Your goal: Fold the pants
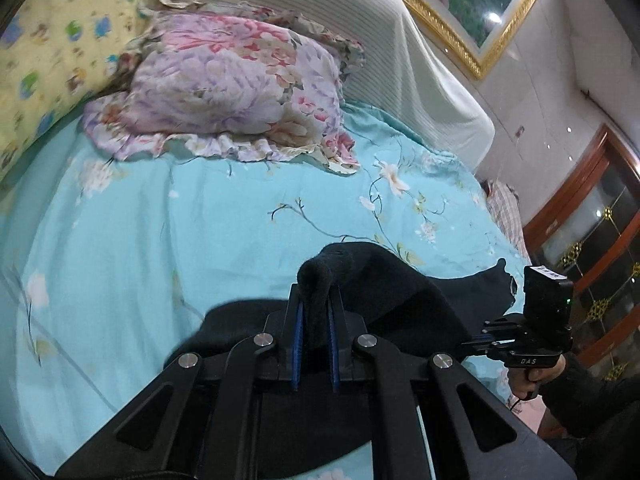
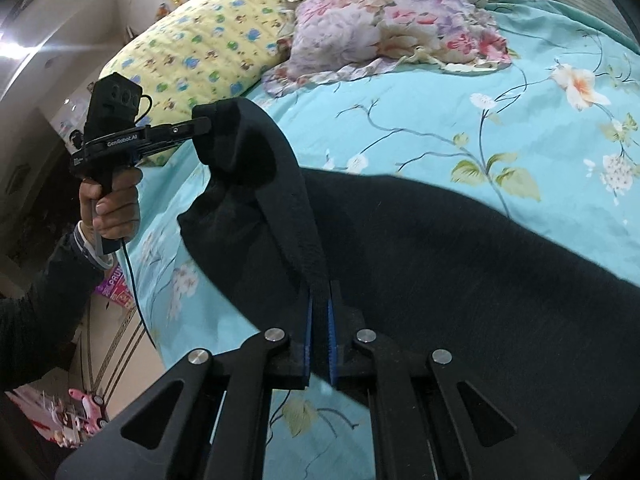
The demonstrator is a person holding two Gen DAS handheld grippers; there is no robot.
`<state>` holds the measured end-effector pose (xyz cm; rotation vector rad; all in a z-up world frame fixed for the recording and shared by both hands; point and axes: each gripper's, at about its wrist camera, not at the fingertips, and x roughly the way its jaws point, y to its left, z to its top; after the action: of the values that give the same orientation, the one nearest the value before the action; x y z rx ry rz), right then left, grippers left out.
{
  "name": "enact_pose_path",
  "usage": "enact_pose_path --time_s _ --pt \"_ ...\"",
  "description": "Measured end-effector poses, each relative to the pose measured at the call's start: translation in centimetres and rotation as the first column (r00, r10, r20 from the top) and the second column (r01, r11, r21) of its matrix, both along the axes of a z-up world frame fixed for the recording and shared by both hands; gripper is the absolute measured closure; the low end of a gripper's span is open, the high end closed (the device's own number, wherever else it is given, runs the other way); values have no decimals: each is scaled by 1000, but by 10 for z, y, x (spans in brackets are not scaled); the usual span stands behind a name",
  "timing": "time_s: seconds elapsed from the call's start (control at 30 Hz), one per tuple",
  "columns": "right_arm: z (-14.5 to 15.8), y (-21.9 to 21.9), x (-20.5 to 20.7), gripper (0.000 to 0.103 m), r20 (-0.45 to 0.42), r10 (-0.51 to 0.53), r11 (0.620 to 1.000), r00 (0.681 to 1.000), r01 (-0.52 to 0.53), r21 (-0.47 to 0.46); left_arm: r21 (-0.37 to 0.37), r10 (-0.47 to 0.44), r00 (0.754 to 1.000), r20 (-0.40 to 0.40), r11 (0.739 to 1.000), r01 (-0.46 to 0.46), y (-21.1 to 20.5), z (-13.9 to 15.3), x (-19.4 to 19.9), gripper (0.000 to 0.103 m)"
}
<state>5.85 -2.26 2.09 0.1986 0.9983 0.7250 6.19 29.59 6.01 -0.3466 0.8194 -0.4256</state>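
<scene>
Black pants [image 2: 460, 240] lie across the turquoise flowered bedsheet [image 2: 500, 112], stretching off to the right. My right gripper [image 2: 319, 300] is shut on a band of the black cloth that rises toward the left. At the top of that band, my left gripper [image 2: 206, 124] pinches a raised corner of the pants, held by a hand [image 2: 114, 200]. In the left wrist view, my left gripper [image 1: 316, 296] is shut on a bunched fold of the pants [image 1: 360, 280], lifted off the sheet [image 1: 160, 220]. The right gripper [image 1: 476, 338] shows at the right, side on, its tips against the cloth.
A floral pillow [image 1: 224, 88] and a yellow patterned quilt [image 1: 44, 52] sit at the head of the bed, against a striped headboard cover [image 1: 380, 40]. A wooden cabinet [image 1: 592, 240] stands beyond the bed's right edge. Floor with toys [image 2: 84, 408] lies left of the bed.
</scene>
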Motion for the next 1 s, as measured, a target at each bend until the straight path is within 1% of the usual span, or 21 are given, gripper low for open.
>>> enact_pose_path --time_s 0.13,0.2,0.3,0.4,0.47,0.73,0.77,0.8,0.87,0.93,0.97,1.0 --pt "-5 3 -9 96 6 26 1000 1000 -26 -7 -21 44 999 -11 999 -44 8 -11 -18 94" --pt "-6 7 -13 96 14 39 999 999 -39 -27 -38 65 998 -18 997 -66 13 -16 -24 94" --pt "-6 11 -16 96 26 52 997 998 -51 -50 -41 92 996 -20 995 -92 18 -22 -34 94" --pt "-7 14 -19 96 31 60 996 998 -58 -67 -29 124 992 -28 992 -125 20 -31 -44 93" --pt "-9 16 -20 96 30 64 995 998 -61 -75 -37 146 989 -37 988 -147 23 -39 -50 93" --pt "-11 26 -28 96 58 91 986 994 -82 -144 -5 237 969 -75 971 -238 31 -55 -60 92" --pt "-11 27 -28 95 62 93 985 994 -83 -148 -3 252 965 -79 968 -253 33 -57 -62 92" --pt "-10 28 -29 92 66 96 985 993 -85 -152 -2 260 962 -81 965 -261 34 -58 -64 92" --pt "-9 29 -31 92 68 100 984 993 -89 -154 10 280 956 -87 960 -281 36 -59 -69 92" --pt "-9 30 -32 88 61 103 984 993 -92 -155 12 305 948 -95 952 -305 39 -61 -75 92" --pt "-9 29 -32 86 54 103 984 993 -94 -148 9 315 944 -101 949 -316 41 -62 -78 88" --pt "-10 28 -31 82 40 103 986 994 -97 -139 4 331 937 -109 943 -332 43 -62 -82 85"
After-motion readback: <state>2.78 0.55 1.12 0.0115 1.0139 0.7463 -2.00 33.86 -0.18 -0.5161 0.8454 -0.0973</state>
